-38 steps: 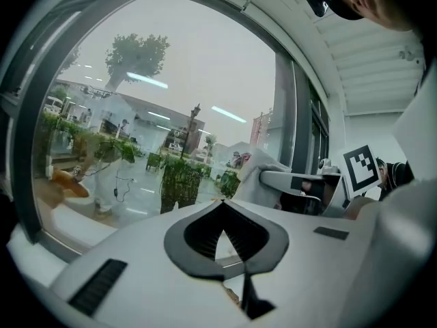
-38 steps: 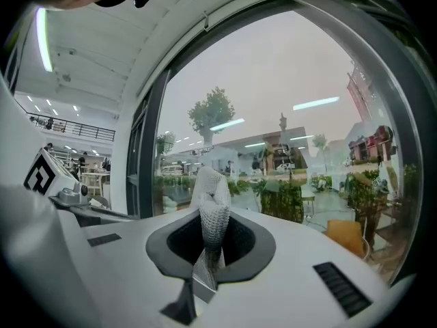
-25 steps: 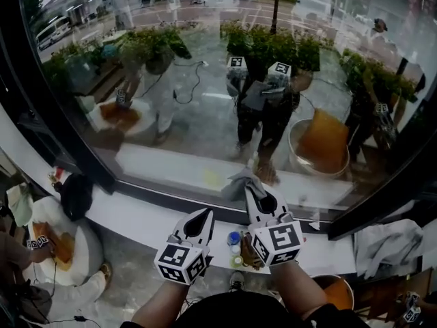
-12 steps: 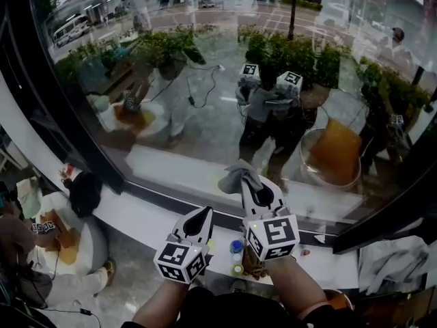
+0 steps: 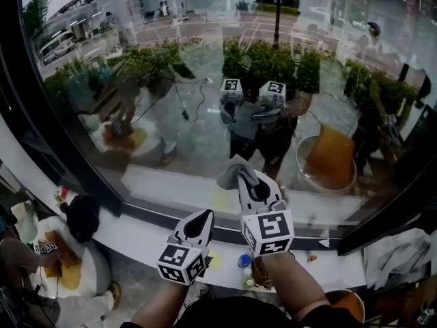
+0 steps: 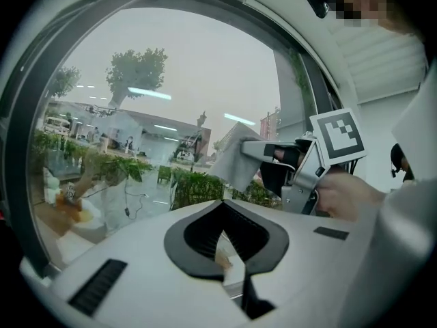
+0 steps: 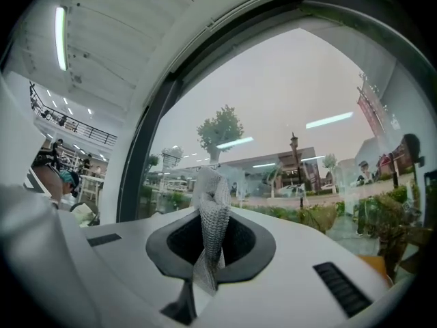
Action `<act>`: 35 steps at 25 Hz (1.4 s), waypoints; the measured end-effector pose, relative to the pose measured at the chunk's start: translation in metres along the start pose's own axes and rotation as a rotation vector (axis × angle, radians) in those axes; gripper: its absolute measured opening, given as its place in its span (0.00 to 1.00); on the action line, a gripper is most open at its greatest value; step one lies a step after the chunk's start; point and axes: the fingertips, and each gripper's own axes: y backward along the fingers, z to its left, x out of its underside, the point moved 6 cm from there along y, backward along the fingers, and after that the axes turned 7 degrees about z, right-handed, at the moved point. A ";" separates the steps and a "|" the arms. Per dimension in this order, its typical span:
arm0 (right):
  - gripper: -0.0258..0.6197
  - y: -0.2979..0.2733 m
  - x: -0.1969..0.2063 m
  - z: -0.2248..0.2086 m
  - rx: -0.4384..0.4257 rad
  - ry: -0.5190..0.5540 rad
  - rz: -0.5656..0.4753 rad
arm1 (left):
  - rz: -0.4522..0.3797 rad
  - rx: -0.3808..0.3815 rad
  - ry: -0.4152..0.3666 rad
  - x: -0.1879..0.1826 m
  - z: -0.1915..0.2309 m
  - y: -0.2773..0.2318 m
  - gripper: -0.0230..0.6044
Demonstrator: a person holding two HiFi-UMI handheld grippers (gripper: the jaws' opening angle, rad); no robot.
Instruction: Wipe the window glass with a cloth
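The window glass point(image 5: 171, 115) fills the upper part of the head view and mirrors both grippers. My right gripper point(image 5: 254, 183) is shut on a grey cloth point(image 5: 232, 172), with the bunched cloth held up against or close to the pane. In the right gripper view the cloth point(image 7: 212, 210) stands between the shut jaws of that gripper point(image 7: 207, 255), glass point(image 7: 293, 108) ahead. My left gripper point(image 5: 202, 219) sits lower left, shut and holding nothing, over the sill. The left gripper view shows its own jaws point(image 6: 224, 246) closed, and the right gripper point(image 6: 290, 169) with the cloth point(image 6: 235, 157) to its right.
A white sill point(image 5: 136, 232) runs under the pane, bounded by a black frame point(image 5: 65, 149). Small bottles point(image 5: 244, 261) stand on the sill below my right hand. A white rag point(image 5: 392, 250) lies far right. A basin of orange liquid point(image 5: 60, 268) and a person are lower left.
The right gripper with the cloth has shifted slightly up and left along the glass. The left gripper has stayed in about the same place, still shut.
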 end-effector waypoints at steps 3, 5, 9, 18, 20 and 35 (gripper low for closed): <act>0.10 -0.022 -0.008 0.011 0.047 0.015 -0.007 | 0.005 0.026 -0.016 -0.006 0.024 0.002 0.05; 0.10 -0.038 -0.011 0.025 0.078 0.025 -0.009 | 0.008 0.037 -0.020 -0.006 0.047 0.008 0.05; 0.10 -0.075 -0.022 0.060 0.130 0.080 -0.017 | 0.009 0.050 -0.005 -0.004 0.099 0.017 0.05; 0.10 -0.119 -0.034 0.070 0.215 0.155 0.006 | 0.005 0.123 -0.009 -0.013 0.135 -0.002 0.05; 0.10 -0.123 -0.034 0.067 0.239 0.173 0.011 | 0.008 0.134 -0.008 -0.015 0.137 -0.007 0.05; 0.10 -0.131 -0.034 0.072 0.365 0.289 0.032 | 0.032 0.233 -0.028 -0.014 0.151 -0.036 0.05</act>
